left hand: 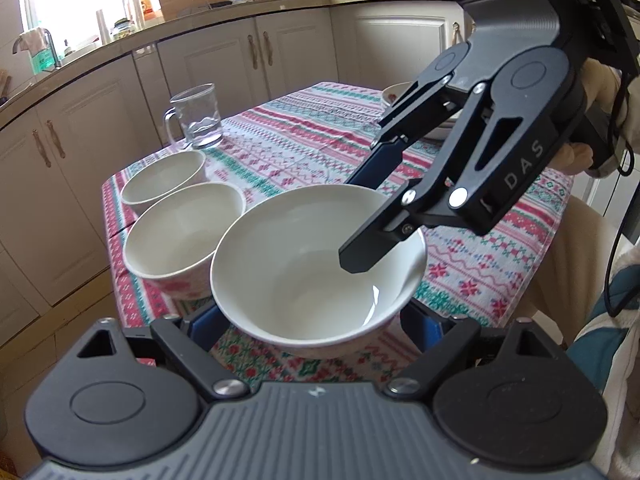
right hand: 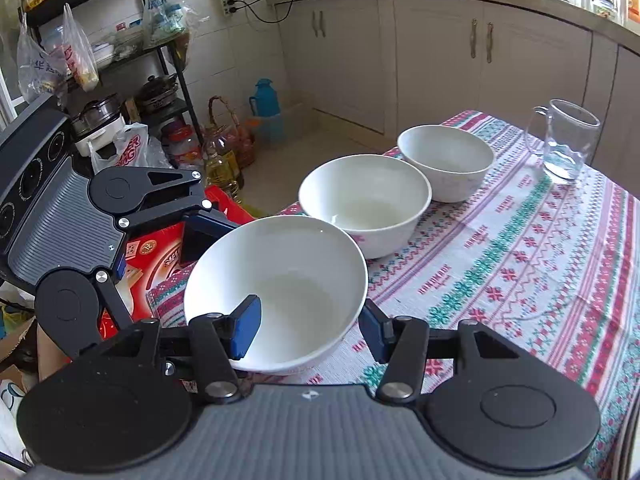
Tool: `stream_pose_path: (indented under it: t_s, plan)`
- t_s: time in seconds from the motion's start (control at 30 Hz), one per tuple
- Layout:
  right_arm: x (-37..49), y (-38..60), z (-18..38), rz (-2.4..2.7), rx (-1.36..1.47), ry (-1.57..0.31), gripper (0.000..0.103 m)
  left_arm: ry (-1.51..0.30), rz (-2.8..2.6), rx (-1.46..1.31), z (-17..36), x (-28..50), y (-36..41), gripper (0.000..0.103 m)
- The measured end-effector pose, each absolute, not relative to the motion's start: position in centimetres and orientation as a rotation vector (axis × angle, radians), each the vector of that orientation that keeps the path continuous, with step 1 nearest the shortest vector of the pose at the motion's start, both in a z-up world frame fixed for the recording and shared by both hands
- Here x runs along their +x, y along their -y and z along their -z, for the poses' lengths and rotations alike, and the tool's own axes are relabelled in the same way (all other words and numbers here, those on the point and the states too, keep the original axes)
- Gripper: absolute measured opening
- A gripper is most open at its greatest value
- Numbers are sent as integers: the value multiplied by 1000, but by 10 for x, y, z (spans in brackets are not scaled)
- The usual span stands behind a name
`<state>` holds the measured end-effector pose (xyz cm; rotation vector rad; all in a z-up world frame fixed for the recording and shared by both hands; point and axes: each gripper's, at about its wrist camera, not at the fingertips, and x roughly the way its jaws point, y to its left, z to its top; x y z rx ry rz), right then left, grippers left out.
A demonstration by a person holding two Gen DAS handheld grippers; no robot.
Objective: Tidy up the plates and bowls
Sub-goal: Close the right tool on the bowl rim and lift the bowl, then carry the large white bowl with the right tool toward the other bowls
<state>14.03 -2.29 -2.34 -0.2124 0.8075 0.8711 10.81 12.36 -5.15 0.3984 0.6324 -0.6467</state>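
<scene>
Along the left edge of the table (left hand: 520, 216), which carries a patterned cloth, stand a glass mug (left hand: 196, 120) and then the far bowl (left hand: 162, 178). The middle bowl (left hand: 180, 232) is just beside the far bowl. At the near corner is the nearest bowl (left hand: 312, 264), the item in hand, rim close against the middle bowl and partly overhanging the corner. The left gripper (left hand: 316, 324) has its jaws spread wide around this bowl's lower body. Whether the pads actually bear on it cannot be told. The right gripper (right hand: 308, 330) straddles the rim on the opposite side, one finger inside the well and the other just outside the wall. Its jaws are released, with a clear gap on the inner side. A further dish (left hand: 394, 94) at the far right edge is mostly hidden. Assessment: the bowl appears to be glazed ceramic, so rigid, moderately heavy, slick and liable to chip. A rim pinch needs firm closure on the wall and a level carry. Support low on the body looks safer. Contact with the neighbouring rim is the main risk.
</scene>
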Motion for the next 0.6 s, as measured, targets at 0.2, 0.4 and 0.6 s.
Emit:
stream_pose_path:
  t_s: [0.2,0.4,0.6]
  plan:
    - [133,50,20,-803,-197,-797,60,-614,698,408,49,112,-99,91]
    - [128,80,19,-736,-166,-791,60,-600,755,421,50,116,-73,91]
    - [124,99,19,-685,-167,-786,60,-600,792,420,53,121,-53,91]
